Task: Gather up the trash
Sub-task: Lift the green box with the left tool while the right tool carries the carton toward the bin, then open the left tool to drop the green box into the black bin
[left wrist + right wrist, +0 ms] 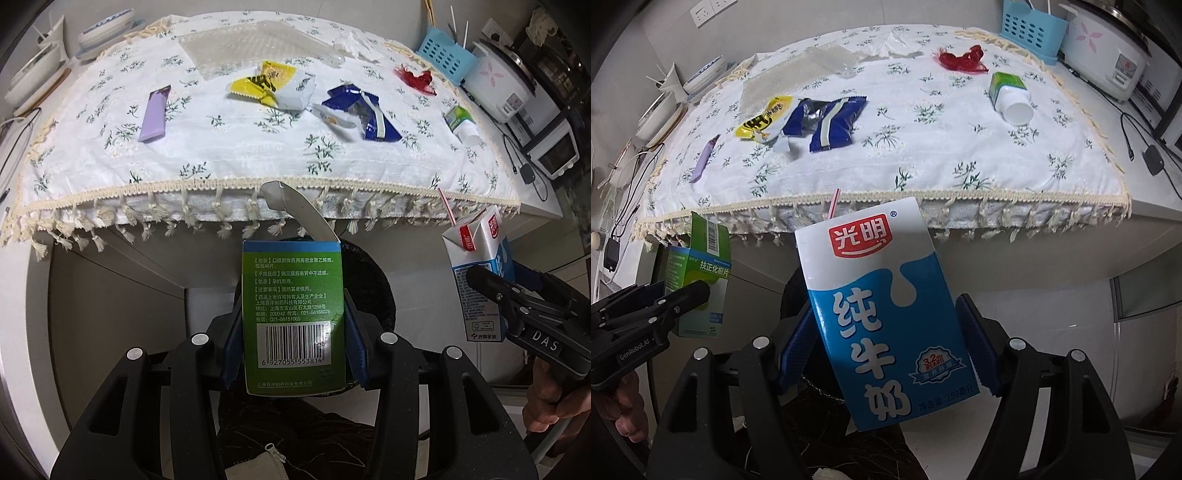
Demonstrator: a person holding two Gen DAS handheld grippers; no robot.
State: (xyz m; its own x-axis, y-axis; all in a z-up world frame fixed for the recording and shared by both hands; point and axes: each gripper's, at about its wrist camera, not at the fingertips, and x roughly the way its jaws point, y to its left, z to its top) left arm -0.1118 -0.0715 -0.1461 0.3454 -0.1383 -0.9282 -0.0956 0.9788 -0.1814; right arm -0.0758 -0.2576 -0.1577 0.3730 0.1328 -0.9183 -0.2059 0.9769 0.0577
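My left gripper is shut on a green medicine box with its top flap open, held below the table's front edge above a dark bin. My right gripper is shut on a blue and white milk carton with a straw, tilted, also below the table edge. The carton and right gripper show at the right of the left wrist view; the box shows at the left of the right wrist view. On the floral tablecloth lie a purple wrapper, yellow wrapper, blue wrapper, red scrap and pill bottle.
A bubble-wrap sheet and crumpled tissue lie at the table's back. A blue basket and rice cooker stand at the right, a toaster oven beyond. Bowls and plates are stacked at the left. Cables run along both sides.
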